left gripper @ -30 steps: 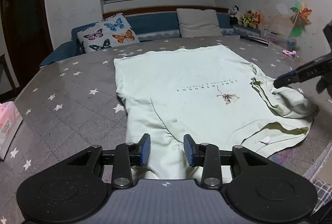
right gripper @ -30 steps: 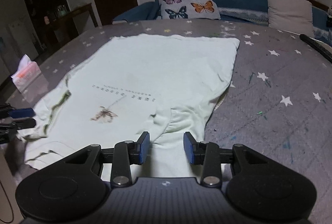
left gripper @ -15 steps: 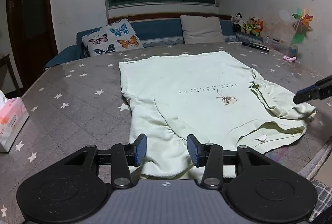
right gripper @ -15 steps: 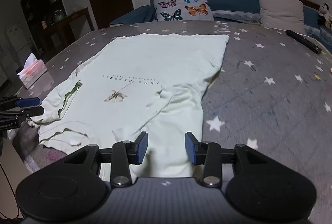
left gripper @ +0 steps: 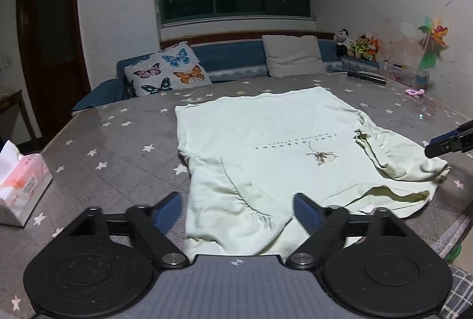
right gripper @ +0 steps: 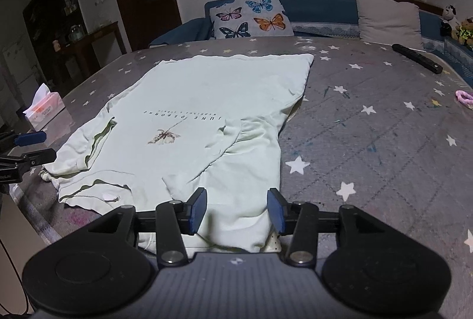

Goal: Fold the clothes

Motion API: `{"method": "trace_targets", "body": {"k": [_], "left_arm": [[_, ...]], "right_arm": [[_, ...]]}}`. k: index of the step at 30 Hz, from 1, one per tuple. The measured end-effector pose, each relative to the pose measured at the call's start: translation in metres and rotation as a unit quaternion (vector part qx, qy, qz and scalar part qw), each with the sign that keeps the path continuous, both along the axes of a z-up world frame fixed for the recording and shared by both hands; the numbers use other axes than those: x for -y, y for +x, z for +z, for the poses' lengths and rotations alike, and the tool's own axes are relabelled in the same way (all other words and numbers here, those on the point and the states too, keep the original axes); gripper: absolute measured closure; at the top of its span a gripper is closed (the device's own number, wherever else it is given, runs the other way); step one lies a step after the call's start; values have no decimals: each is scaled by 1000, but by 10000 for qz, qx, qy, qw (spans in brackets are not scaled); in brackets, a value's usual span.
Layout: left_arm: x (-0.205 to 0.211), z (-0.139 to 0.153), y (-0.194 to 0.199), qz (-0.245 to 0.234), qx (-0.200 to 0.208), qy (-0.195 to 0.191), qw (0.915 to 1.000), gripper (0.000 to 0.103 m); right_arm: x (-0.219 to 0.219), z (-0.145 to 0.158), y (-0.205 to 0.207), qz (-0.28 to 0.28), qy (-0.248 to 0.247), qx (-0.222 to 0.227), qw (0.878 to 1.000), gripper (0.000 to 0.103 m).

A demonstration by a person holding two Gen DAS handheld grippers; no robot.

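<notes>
Left tool (left gripper: pixel 236 205) has just been opening, jaws wide w/ sleeve cloth between but unpinched; right tool (right gripper: pixel 236 208) likewise opening, half-spread, nothing held. Pale tee (left gripper: pixel 266 147) lies mid-frame on starred worktop (left gripper: pixel 118 147). Next, prob. regrip both near corners evenly & keep edges aligned.

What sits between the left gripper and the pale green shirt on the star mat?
Nothing visible. The left gripper, jaws just opened wide, hangs directly over a sleeve of the shirt, with only bare cloth between its pads.
</notes>
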State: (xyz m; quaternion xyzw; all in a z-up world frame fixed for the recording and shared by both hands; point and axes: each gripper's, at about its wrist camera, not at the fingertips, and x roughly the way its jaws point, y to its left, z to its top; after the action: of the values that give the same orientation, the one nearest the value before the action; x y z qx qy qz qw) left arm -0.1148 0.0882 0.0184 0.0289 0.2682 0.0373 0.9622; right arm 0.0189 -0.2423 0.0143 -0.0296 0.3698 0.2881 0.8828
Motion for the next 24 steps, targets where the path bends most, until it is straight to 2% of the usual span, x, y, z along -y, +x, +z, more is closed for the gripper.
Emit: {"method": "trace_targets", "body": {"k": [2, 3, 8, 14, 18, 22, 24], "left_arm": [[1, 0, 1, 21, -13, 29, 10000, 9], [0, 1, 2, 36, -11, 50, 10000, 8], [-8, 11, 11, 197, 56, 108, 9997, 1], [-26, 28, 32, 400, 113, 105, 9991, 1], [-40, 40, 54, 428, 65, 83, 9990, 4], [-54, 51, 85, 487, -43, 136, 9987, 16], [-62, 57, 102, 461, -72, 137, 9988, 18]], "right_arm": [[1, 1, 0, -24, 27, 20, 10000, 48], [1, 1, 0, -28, 34, 32, 10000, 47], [0, 4, 5, -22, 58, 85, 9999, 47], [-8, 11, 22, 50, 43, 144, 9999, 47], [-11, 16, 44, 19, 88, 95, 9999, 47], [-14, 23, 77, -116, 198, 1, 9997, 47], [-16, 27, 97, -203, 289, -54, 9994, 47]]}}
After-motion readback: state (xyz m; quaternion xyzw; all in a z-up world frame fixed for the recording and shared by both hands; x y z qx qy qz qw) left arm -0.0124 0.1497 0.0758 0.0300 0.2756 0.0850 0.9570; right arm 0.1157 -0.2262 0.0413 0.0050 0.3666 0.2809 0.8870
